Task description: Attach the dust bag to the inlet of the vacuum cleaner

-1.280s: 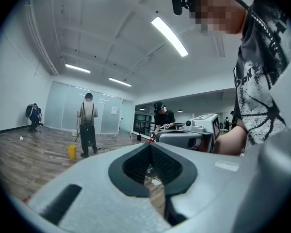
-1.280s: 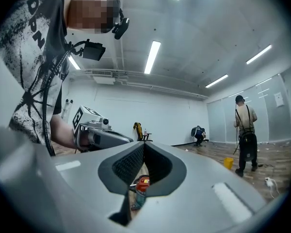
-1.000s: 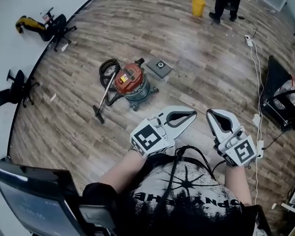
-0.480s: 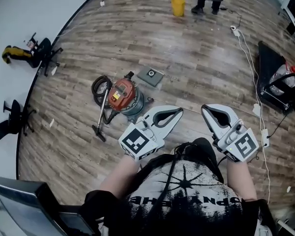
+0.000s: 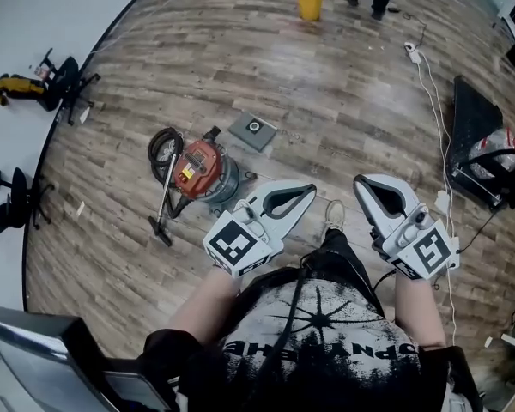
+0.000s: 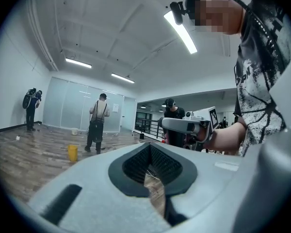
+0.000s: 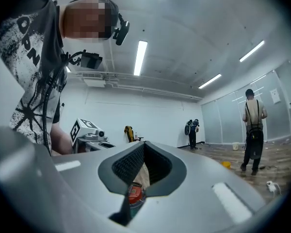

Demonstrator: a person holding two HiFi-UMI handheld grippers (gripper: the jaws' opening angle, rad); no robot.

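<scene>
Left gripper (image 5: 312, 190): held low in front of the person's chest, pointing out over the floor; its jaws are closed together with nothing between them.
Right gripper (image 5: 361, 183): beside the left one and apart from it, jaws likewise pressed together and empty.
Vacuum cleaner (image 5: 201, 168): red-topped canister standing on the wood floor (image 5: 343, 101), ahead and to the left of both grippers, well apart from them.
Hose (image 5: 160, 144): black coil touching the canister's far left side.
Wand (image 5: 166, 197): lies slanted from the canister toward the near left, its nozzle end on the floor.
Dust bag (image 5: 254, 130): flat grey square with a round opening, lying on the floor just beyond the canister's right side, not touching it.
Open room: bare boards lie between the grippers and the canister, and from the bag out to the yellow bucket (image 5: 309, 2).
Left edge: the wall curves round the floor, with two office chairs (image 5: 64, 80) against it.
Right edge: a white cable (image 5: 433, 84) runs along the floor past a black stand (image 5: 474, 136).
Near edge: the person's shoe (image 5: 333, 215) is between the two grippers.
</scene>
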